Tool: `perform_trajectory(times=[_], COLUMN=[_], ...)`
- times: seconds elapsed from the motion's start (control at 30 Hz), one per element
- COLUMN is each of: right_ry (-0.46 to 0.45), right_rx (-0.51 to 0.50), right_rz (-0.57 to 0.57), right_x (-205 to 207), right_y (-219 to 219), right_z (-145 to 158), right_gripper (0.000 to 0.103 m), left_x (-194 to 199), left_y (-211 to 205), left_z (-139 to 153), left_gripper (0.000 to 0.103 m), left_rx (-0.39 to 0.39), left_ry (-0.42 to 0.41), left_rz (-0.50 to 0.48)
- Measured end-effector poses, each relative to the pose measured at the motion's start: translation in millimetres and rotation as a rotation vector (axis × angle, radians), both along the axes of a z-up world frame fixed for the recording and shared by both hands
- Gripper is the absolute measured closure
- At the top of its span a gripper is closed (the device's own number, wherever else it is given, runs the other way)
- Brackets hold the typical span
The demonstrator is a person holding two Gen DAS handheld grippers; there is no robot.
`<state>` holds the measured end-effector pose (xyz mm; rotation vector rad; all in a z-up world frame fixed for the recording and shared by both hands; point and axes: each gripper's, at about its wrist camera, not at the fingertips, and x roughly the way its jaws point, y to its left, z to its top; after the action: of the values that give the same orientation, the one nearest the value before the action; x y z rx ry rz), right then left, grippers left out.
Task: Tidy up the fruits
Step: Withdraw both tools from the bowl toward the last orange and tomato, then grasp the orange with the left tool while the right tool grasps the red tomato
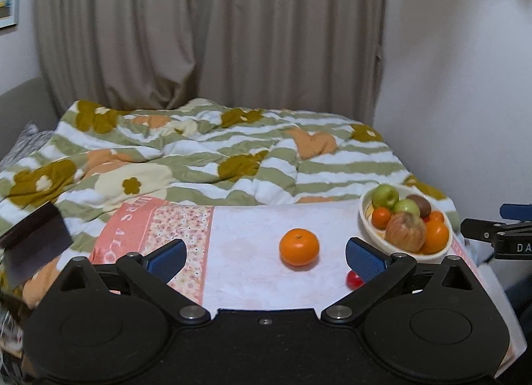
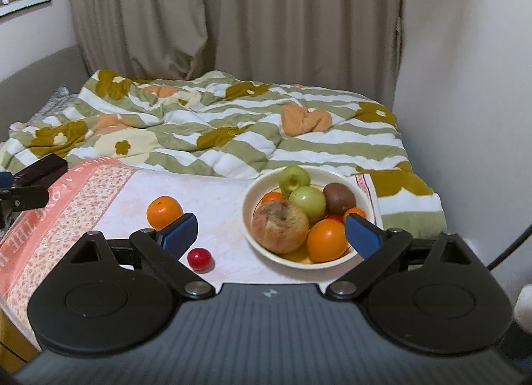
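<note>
A cream bowl [image 2: 252, 195] on the pink-and-white cloth holds a reddish apple [image 2: 280, 226], two green apples, a kiwi [image 2: 339, 198] and several oranges; it also shows in the left wrist view [image 1: 369, 232]. A loose orange [image 1: 298, 246] [image 2: 163, 211] lies on the cloth left of the bowl. A small red tomato [image 2: 199, 258] [image 1: 353, 280] lies nearer me. My left gripper [image 1: 266, 258] is open and empty, facing the loose orange. My right gripper [image 2: 271, 237] is open and empty, just before the bowl.
The cloth [image 1: 239, 252] covers a small table at the foot of a bed with a striped flowered duvet [image 1: 206, 152]. A dark box [image 1: 36, 242] stands at the left. A curtain and a wall are behind. The right gripper's tip [image 1: 492, 235] shows at the right edge.
</note>
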<state>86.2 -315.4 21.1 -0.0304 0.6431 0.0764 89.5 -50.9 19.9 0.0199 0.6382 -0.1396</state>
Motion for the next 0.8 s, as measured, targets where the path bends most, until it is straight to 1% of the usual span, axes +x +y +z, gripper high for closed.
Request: perform_trajectory(times=[0.1,0.23,0.43,0.6,0.8], right_ry=[0.032,0.050,0.099,0.126,0.153], right_rx=[0.010,0.016,0.013,0.015,0.011], right_rz=[-0.027,-0.070,-0.116,-0.099,-0.040], right_x=[4.4,11.8,26.6,38.2,55.3], right_y=[17.7,38.2,58.7,69.3,78.9], right_z=[-15.3,-40.8,-78.6,-100.7,-118.0], right_gripper=[0.000,0.000,0.000,0.000,0.000], left_x=[16.1,42.8,87.8,121.4,146.1], left_y=[13.9,26.8,28.6,18.9,-5.0], left_z=[-10.0,-27.3,-58.4,-81.6,-101.3], left_gripper=[0.000,0.000,0.000,0.000,0.000], left_rx=[0.006,0.008,-0.001,-0.017,-0.021], left_ry=[0.021,0.048,0.081,0.131,0.187], left_rz=[-0.063,-0.159,-0.293,-0.375,-0.441])
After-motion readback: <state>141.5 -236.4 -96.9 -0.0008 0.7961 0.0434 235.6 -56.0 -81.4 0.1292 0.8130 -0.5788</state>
